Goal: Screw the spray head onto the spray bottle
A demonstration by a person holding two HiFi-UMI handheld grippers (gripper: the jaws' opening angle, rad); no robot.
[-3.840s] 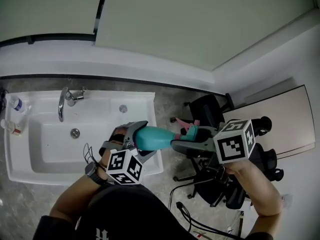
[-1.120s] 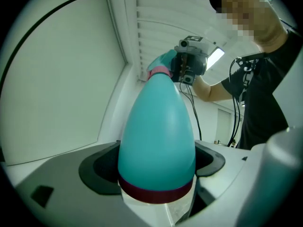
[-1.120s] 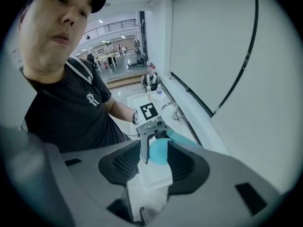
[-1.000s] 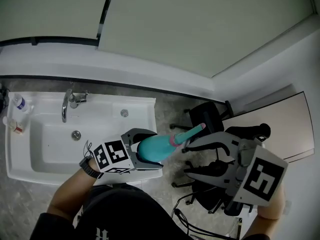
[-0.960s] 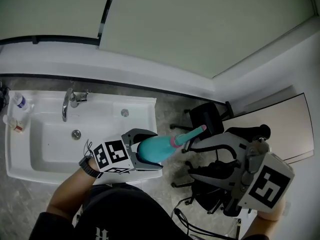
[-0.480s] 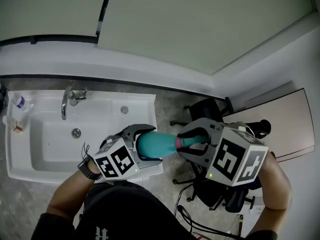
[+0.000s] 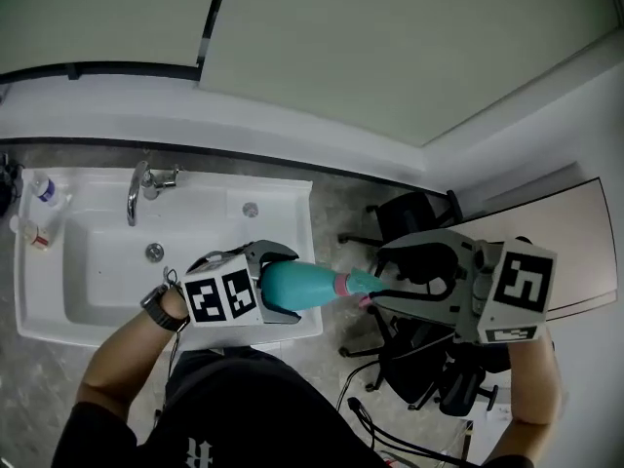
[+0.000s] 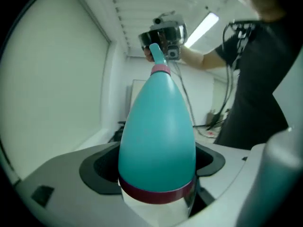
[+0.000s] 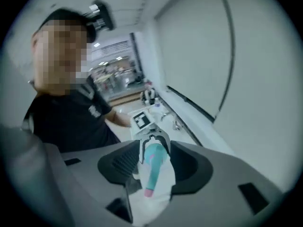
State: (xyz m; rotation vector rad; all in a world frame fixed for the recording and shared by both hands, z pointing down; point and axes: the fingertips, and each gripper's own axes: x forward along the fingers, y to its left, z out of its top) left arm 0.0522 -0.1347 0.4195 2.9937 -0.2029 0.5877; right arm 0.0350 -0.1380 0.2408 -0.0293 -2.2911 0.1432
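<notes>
A teal teardrop spray bottle (image 7: 297,286) lies nearly level, neck pointing right. My left gripper (image 7: 278,286) is shut on its wide lower body (image 8: 158,126), just above a dark red band. The slim teal spray head (image 7: 357,283) with its pink collar (image 8: 160,70) sits on the neck. My right gripper (image 7: 375,279) has come to that end. Its jaws have just been opening, and the spray head (image 9: 151,169) lies in the gap between them with the pads (image 9: 124,165) standing off it.
A white sink (image 7: 292,203) with a chrome tap (image 7: 136,188) lies below at the left, with small bottles (image 7: 39,191) at its far corner. Black office chairs (image 7: 409,217) and a desk (image 7: 575,232) stand at the right. A person in a dark shirt (image 9: 66,122) fills the right gripper view's left.
The right gripper came in from the lower right, took the spray head between its jaws and rolled. The left gripper sank and tipped the bottle from slanting up to nearly level.
</notes>
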